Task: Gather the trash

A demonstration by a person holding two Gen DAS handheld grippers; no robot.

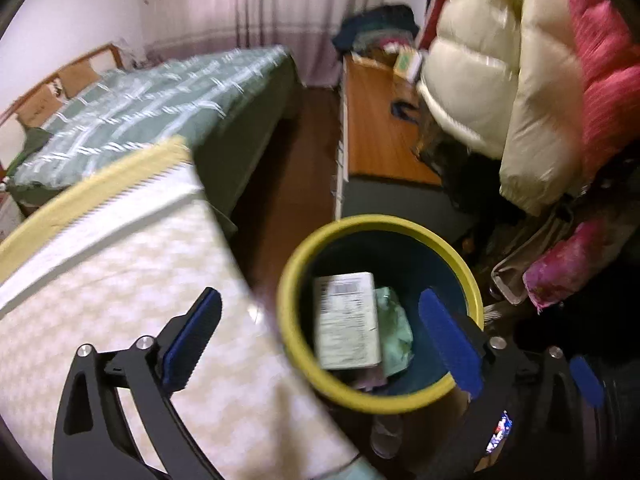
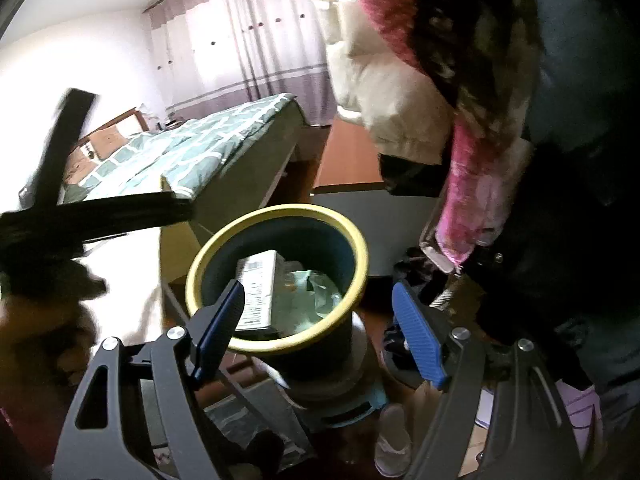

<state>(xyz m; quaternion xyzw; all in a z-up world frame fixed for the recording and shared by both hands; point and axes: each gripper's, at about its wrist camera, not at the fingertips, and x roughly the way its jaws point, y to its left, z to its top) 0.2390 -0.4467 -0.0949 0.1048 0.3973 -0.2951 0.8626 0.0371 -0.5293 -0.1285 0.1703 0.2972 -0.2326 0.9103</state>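
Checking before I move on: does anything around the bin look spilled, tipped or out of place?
Nothing stands out. The yellow-rimmed bin stands upright, with the white box and green wrapper inside it. Both views are blurred, so small litter could be missed.

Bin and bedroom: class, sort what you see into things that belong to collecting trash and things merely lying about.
Job: bin, white box and green wrapper inside it, left gripper, right gripper.
Lying about: bed, jackets, desk.

Bedrm: green-quilted bed (image 1: 132, 120), lit curtains (image 2: 248, 48), wood floor (image 1: 292, 184).
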